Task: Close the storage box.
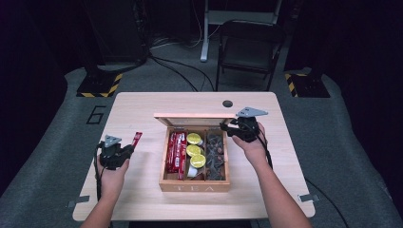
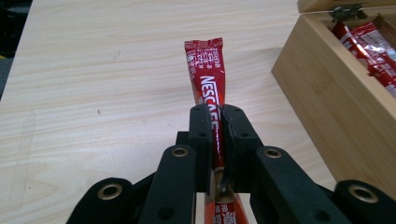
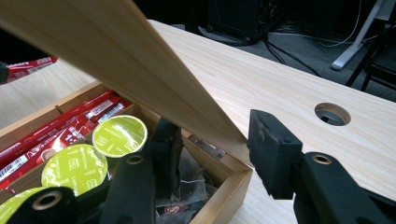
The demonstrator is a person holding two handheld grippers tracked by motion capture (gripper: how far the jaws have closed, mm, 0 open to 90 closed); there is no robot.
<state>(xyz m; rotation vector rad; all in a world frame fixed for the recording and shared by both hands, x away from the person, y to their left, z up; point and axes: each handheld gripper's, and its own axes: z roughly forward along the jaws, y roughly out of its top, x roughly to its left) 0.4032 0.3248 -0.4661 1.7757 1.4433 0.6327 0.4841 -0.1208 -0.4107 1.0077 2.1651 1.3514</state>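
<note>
My left tool (image 2: 217, 140) is clamped on a red coffee stick (image 2: 208, 74), its long axis pointing away over bare tabletop (image 2: 93, 70), the tea box (image 1: 194, 183) to its right; my right tool (image 3: 212, 154) grips the raised lid (image 3: 140, 70) at its corner.

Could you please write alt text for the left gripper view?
The left gripper is shut on a red Nescafe sachet above a light wooden table. An open wooden box holding more red sachets is at the right.
</note>
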